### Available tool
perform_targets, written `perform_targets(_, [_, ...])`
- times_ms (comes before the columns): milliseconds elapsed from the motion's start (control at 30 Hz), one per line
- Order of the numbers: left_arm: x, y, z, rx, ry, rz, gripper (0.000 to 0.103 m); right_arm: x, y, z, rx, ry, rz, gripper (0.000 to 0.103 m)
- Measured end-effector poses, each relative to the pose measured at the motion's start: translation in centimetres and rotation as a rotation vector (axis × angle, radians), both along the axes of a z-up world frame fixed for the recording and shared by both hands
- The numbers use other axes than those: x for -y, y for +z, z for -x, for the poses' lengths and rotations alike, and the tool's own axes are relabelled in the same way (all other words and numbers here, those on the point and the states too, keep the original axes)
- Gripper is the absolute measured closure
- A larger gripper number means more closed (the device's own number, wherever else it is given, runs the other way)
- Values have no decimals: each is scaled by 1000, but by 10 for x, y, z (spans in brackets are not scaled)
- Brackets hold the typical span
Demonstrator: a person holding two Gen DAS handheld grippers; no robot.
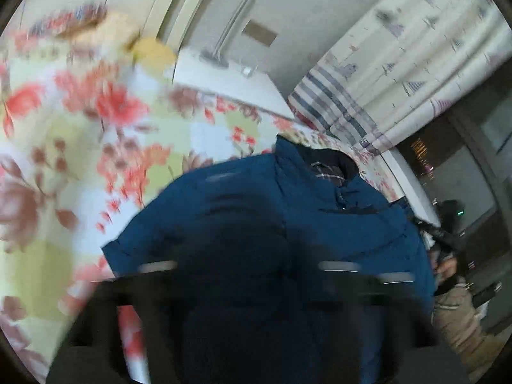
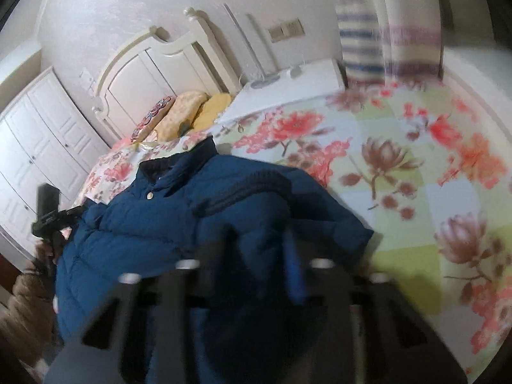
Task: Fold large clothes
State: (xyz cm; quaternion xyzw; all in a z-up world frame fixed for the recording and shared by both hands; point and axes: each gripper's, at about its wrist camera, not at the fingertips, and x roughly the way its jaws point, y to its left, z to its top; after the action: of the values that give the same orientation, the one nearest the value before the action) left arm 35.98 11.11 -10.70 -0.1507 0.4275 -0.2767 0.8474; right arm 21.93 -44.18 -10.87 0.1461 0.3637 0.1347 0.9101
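Observation:
A dark blue puffer jacket (image 1: 320,224) lies on a floral bedspread (image 1: 64,134), collar toward the far side. It also shows in the right wrist view (image 2: 153,224). My left gripper (image 1: 243,275) is low over the jacket; its fingers are blurred and hidden against dark fabric. My right gripper (image 2: 256,256) is over the jacket's right part, with its fingers (image 2: 292,265) apart around a raised fold of blue fabric; whether they pinch it is unclear through blur. The other gripper (image 2: 48,214) shows at the jacket's left edge.
The floral bedspread (image 2: 400,176) spreads wide to the right. Pillows (image 2: 192,112) and a white headboard (image 2: 153,73) lie at the far end. A white nightstand (image 2: 288,89) and striped curtains (image 1: 400,73) stand beside the bed. White wardrobes (image 2: 32,140) line the left wall.

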Motion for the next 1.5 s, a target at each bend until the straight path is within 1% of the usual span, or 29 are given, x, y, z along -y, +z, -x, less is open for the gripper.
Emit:
perform_targets(67, [-1,26,15,79,-1,20,87,-8,28,15,67,0,53,93])
perform_targets(167, [5,79,23,191,-5,12,88,-8,78,20,163,-13,44,94])
perform_targets(233, [11,104,11,232,15,-1,88,-10,100,4,188,-47,61,94])
perform_targets(300, [17,117,-17,235,78,-47,88,-8,107,-25,163,-98,77,94])
perform_targets(367, [24,104,-47,191,137,-129,87,-5,91,-61,78,-150,75,94])
perform_targets(433, [29,70,-74,100,172,-166,87,-7,49,-94,-44,-194,107,94])
perform_targets(467, [36,40,-85,57,185,-215,87,-10,25,-103,-103,-204,119,94])
perform_targets(500, [42,13,-90,19,194,-260,87,-15,-4,-110,-169,-220,168,93])
perform_targets(533, [46,-16,-92,-24,190,-275,85,-17,-23,-112,-201,-219,174,90])
perform_targets(567, [44,-31,-93,-52,196,-247,81,-14,-31,-108,-186,-232,142,88])
perform_targets(600, [36,-34,-91,-49,226,-210,79,-11,-29,-105,-175,-241,125,87])
perform_targets(633, [29,-33,-91,-50,239,-182,77,-8,-26,-104,-174,-249,123,78])
perform_targets(667, [22,-29,-91,-51,248,-163,72,-5,-22,-102,-180,-258,127,64])
perform_targets(733, [17,-18,-87,-32,275,-208,61,1,-6,-96,-163,-274,118,48])
perform_targets(800, [21,12,-72,77,362,-304,38,-6,24,-86,-84,-272,127,42])
perform_targets(833, [28,30,-59,162,396,-328,8,-16,35,-82,-49,-251,148,38])
perform_targets(867, [38,48,-47,250,405,-326,4,-30,45,-79,-20,-219,169,37])
perform_targets(900, [51,59,-40,308,371,-321,4,-51,55,-80,1,-166,193,36])
perform_targets(933, [73,68,-37,329,301,-347,4,-73,60,-84,4,-124,213,35])
perform_targets(1033, [140,70,-41,311,145,-477,4,-133,61,-98,13,-21,309,35])
perform_targets(1100, [170,59,-46,294,103,-520,4,-172,51,-111,-2,31,399,36])
perform_targets(1133, [180,53,-51,273,96,-539,4,-184,45,-117,-18,45,419,36])
perform_targets(1167, [190,43,-60,236,94,-562,4,-195,38,-124,-41,61,434,40])
perform_targets(1233, [197,29,-68,203,92,-591,4,-206,23,-135,-78,71,472,47])
perform_targets(1300, [204,5,-78,148,66,-632,4,-208,4,-146,-110,74,497,46])
perform_targets(1333, [202,-8,-85,98,50,-613,4,-205,-6,-151,-137,76,474,44])
perform_targets(1367, [203,-14,-90,78,55,-590,4,-202,-13,-154,-148,73,449,43])
perform_targets(1433, [195,-20,-94,65,70,-536,4,-199,-18,-156,-138,62,436,42])
perform_targets(1500, [193,-25,-95,61,75,-515,4,-203,-21,-154,-128,63,447,41])
